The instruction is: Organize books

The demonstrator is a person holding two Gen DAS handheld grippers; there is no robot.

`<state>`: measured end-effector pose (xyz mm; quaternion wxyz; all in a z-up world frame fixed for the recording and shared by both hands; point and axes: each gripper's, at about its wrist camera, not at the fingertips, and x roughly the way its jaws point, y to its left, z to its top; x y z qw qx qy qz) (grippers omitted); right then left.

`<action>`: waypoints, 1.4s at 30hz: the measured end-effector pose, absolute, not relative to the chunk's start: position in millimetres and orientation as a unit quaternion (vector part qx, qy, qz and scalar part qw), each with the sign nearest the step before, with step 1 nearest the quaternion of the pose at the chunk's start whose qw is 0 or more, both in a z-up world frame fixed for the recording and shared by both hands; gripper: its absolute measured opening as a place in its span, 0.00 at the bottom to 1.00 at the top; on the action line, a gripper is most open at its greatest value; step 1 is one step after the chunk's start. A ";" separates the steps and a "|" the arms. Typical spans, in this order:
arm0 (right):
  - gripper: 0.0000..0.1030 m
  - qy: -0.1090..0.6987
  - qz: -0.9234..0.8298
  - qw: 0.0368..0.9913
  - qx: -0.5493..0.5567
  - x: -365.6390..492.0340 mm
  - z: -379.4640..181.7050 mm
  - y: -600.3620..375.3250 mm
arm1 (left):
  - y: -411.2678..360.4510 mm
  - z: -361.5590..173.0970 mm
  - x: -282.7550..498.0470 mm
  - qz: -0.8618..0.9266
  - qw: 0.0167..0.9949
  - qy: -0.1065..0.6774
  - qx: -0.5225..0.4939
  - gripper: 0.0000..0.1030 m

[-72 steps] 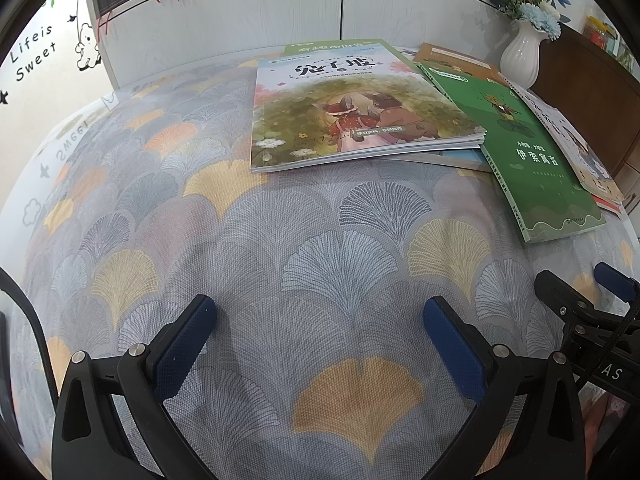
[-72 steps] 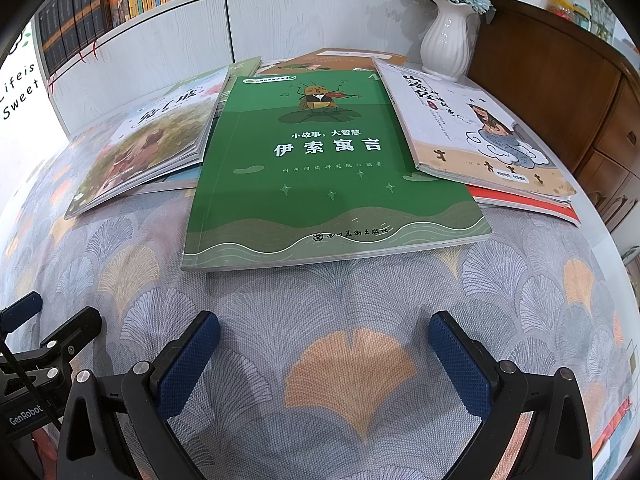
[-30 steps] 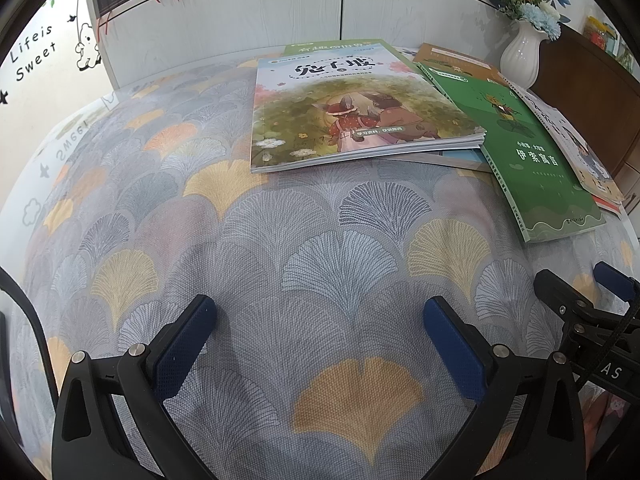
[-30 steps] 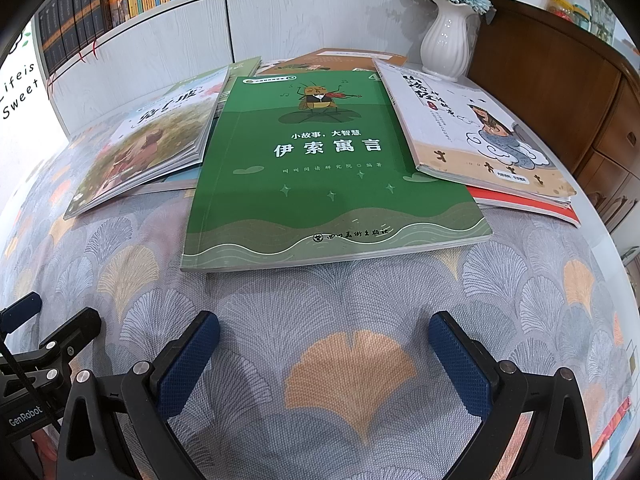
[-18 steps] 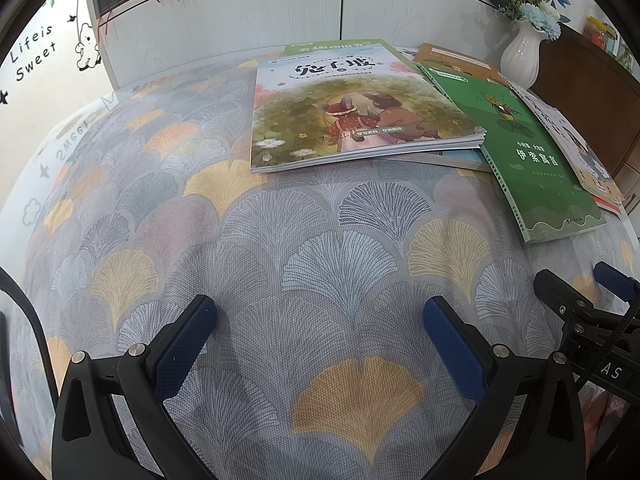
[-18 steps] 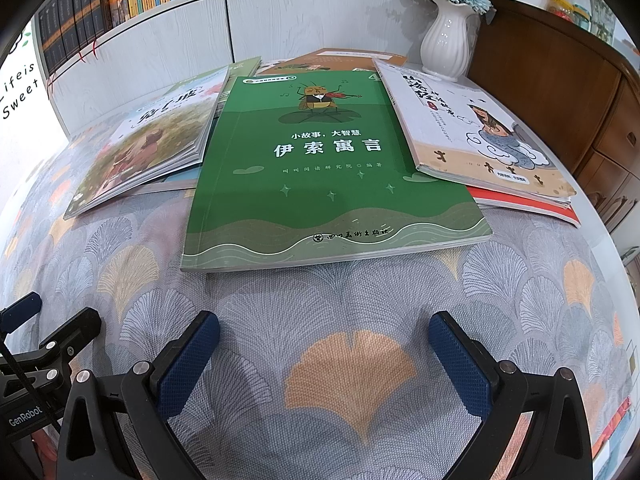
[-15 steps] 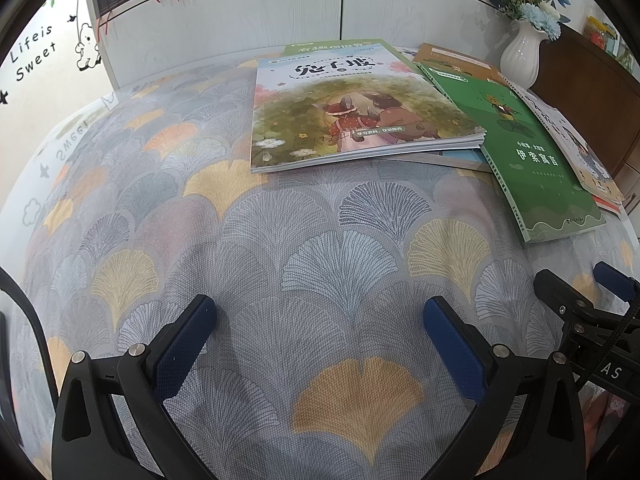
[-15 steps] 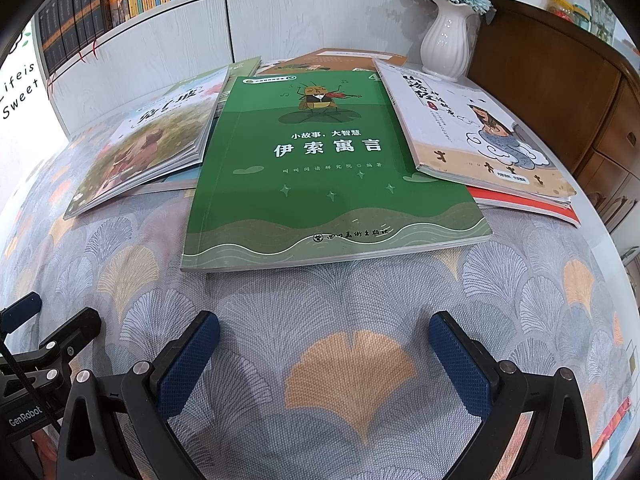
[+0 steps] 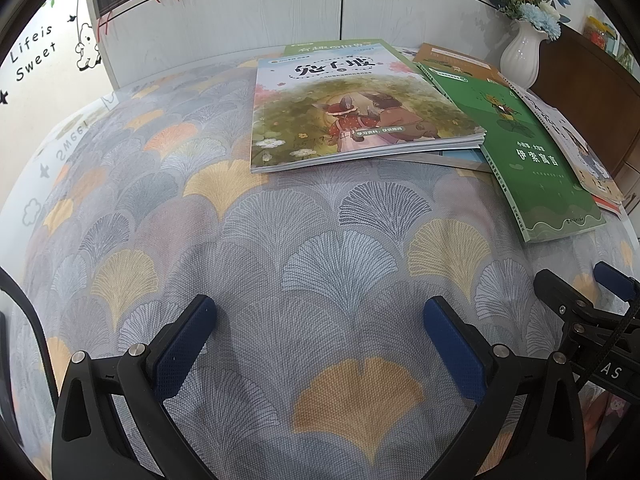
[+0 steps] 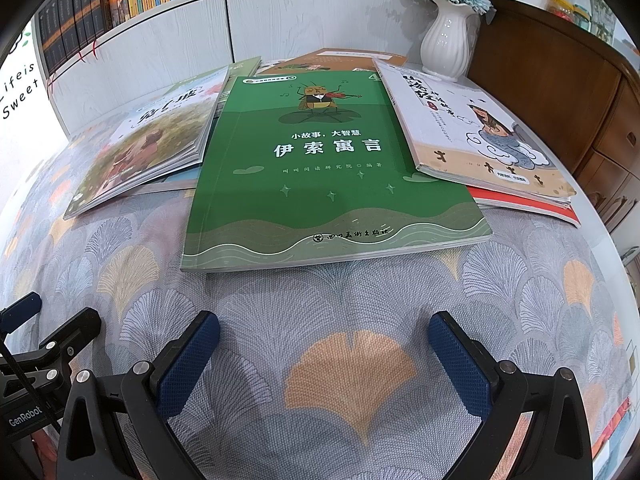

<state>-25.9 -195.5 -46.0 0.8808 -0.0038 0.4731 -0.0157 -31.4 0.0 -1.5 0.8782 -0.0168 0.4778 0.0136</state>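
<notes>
Several books lie spread on a cloth-covered table (image 9: pixel 280 248). A picture book with two animals on its cover (image 9: pixel 352 112) lies at the back centre of the left wrist view, and at the left in the right wrist view (image 10: pixel 152 148). A green book (image 10: pixel 320 176) lies in front of my right gripper; it also shows in the left wrist view (image 9: pixel 532 164). A white book with a drawn figure (image 10: pixel 476 128) overlaps a red-edged book (image 10: pixel 532 206). My left gripper (image 9: pixel 320 320) and right gripper (image 10: pixel 324 332) are open and empty, low over the cloth, short of the books.
A white vase of blue flowers (image 10: pixel 448 36) stands behind the books. A white cabinet (image 10: pixel 300 20) with shelved books above runs along the back. A dark wooden dresser (image 10: pixel 560 92) is at the right. The right gripper's side shows in the left wrist view (image 9: pixel 584 320).
</notes>
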 end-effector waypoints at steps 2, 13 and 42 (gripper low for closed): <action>1.00 0.473 -0.016 0.881 -0.004 -25.9 -46.0 -195.5 | 0.0 -1.6 -31.4 0.014 0.878 0.478 -0.017 1.00; 1.00 0.510 -0.014 0.860 -0.009 -32.9 -43.3 -192.8 | 18.0 16.1 -23.9 -0.007 0.851 0.524 0.026 1.00; 0.47 0.536 0.132 0.831 0.062 149.6 0.2 -119.2 | 104.8 16.8 126.2 -0.099 0.817 0.550 -0.144 0.54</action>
